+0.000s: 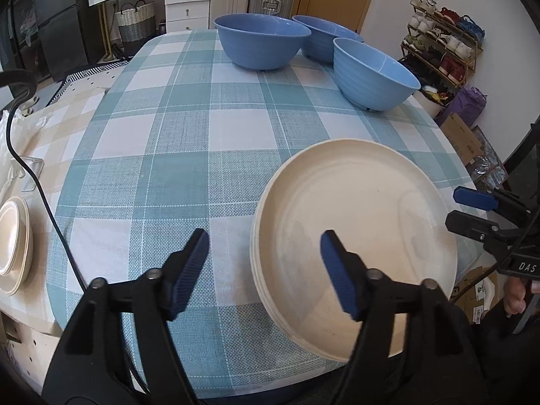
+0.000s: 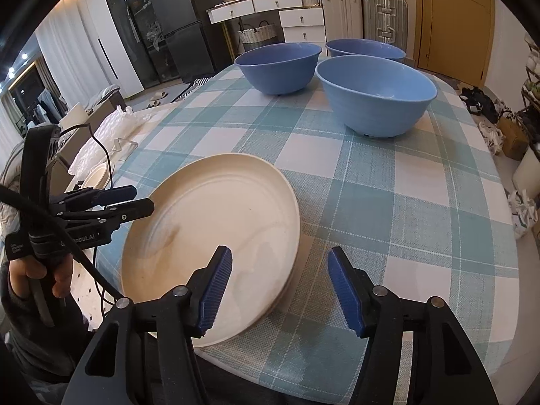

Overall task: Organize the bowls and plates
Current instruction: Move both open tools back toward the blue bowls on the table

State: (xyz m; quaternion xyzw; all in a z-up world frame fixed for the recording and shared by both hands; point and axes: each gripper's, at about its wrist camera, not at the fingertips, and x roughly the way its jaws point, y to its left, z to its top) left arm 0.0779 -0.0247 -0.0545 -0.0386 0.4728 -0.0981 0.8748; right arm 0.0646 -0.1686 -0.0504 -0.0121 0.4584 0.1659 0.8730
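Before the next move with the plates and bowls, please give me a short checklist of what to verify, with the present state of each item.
1. Left gripper open and empty: ok.
2. Right gripper open and empty: ok.
3. Cream plates stacked at the near table edge: ok; the exact count, cannot tell.
4. Three blue bowls upright, not nested: not ok for organizing yet.
5. Checked tablecloth between plates and bowls free of obstacles: ok.
6. Black cable away from the plates: ok.
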